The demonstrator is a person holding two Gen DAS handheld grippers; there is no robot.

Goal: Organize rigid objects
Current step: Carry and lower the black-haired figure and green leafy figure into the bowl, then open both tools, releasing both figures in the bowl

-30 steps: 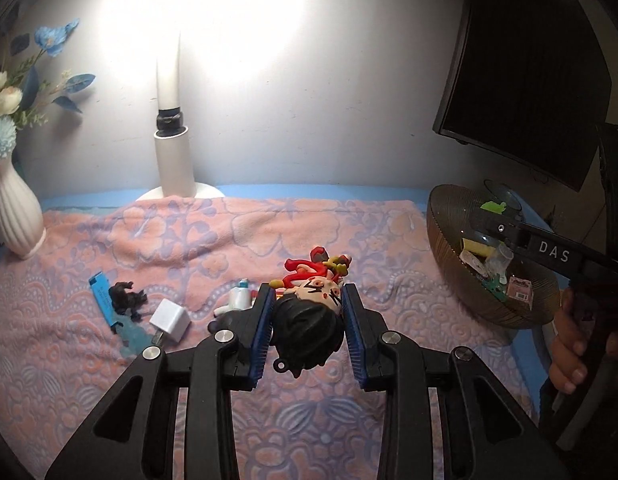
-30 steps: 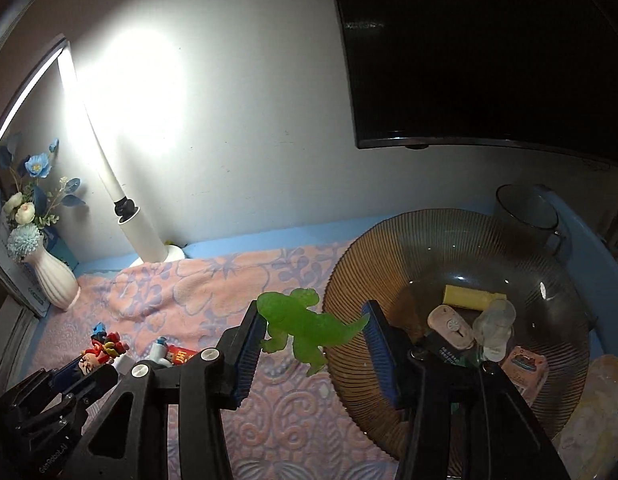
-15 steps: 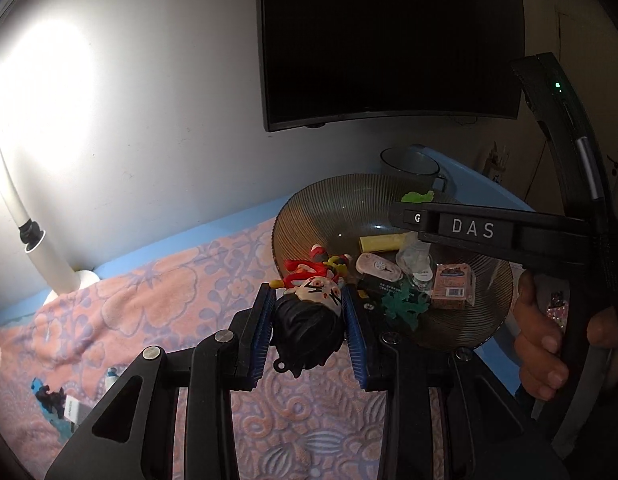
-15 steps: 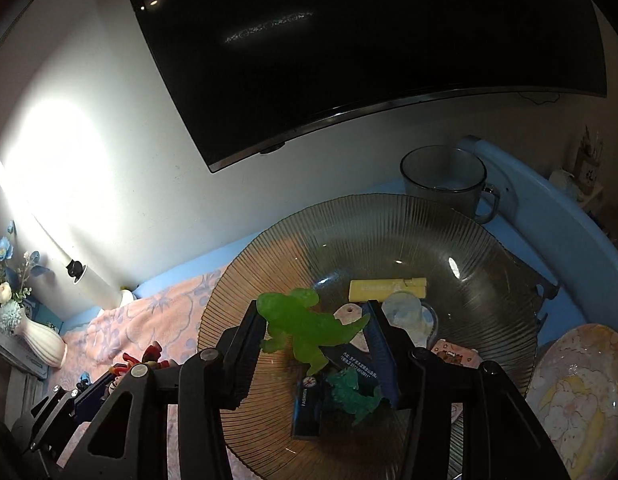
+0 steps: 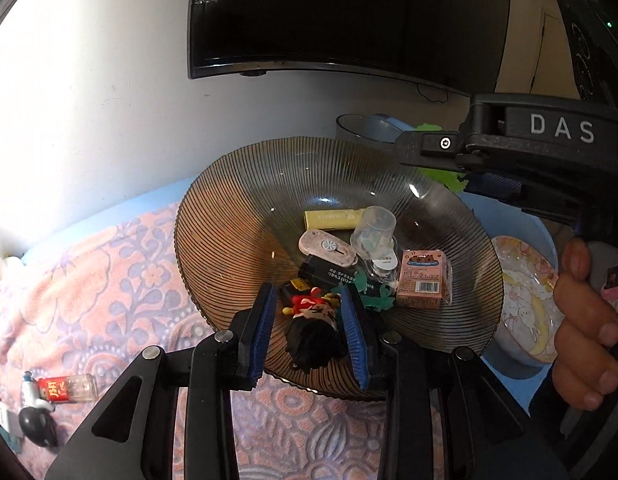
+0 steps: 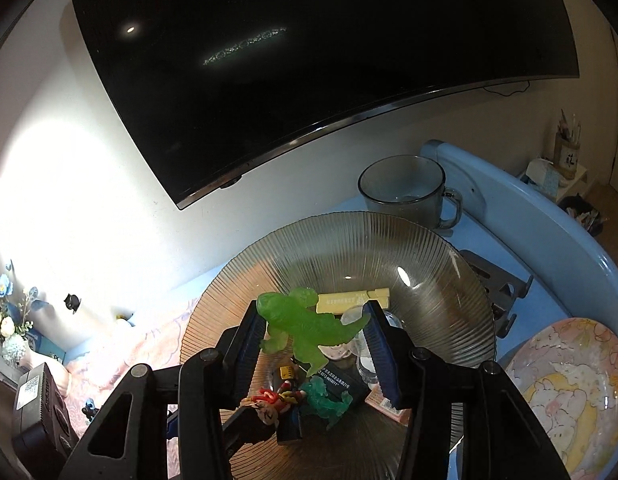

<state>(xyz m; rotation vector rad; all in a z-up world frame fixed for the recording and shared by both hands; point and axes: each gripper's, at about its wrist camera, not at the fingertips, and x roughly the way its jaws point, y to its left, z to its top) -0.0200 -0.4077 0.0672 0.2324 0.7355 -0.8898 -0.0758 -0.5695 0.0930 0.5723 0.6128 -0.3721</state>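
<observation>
Hovering both tongs over the ribbed glass bowl (image 5: 229,216) for the drop: left tongs (image 5: 309,332) pinching the black-haired figurine (image 5: 315,330), right tongs (image 6: 315,340) pinching the green dinosaur (image 6: 309,326), sorted items directly below me.

The left wrist camera sits just behind the left gripper (image 5: 309,332) and looks forward and down along its fingers, close above the near rim of the ribbed glass bowl (image 5: 229,208). The patterned cloth (image 5: 89,280) lies to its left, and the right gripper (image 5: 461,160) crosses its upper right.

The right wrist camera sits behind the right gripper (image 6: 315,336), higher over the same bowl (image 6: 429,248), and faces the far wall and the dark monitor (image 6: 269,60).

Both views share the bowl's inside, the monitor (image 5: 341,12) and the painted plate (image 6: 569,392) on the right. The left gripper (image 6: 265,416) shows at the lower left of the right view.
</observation>
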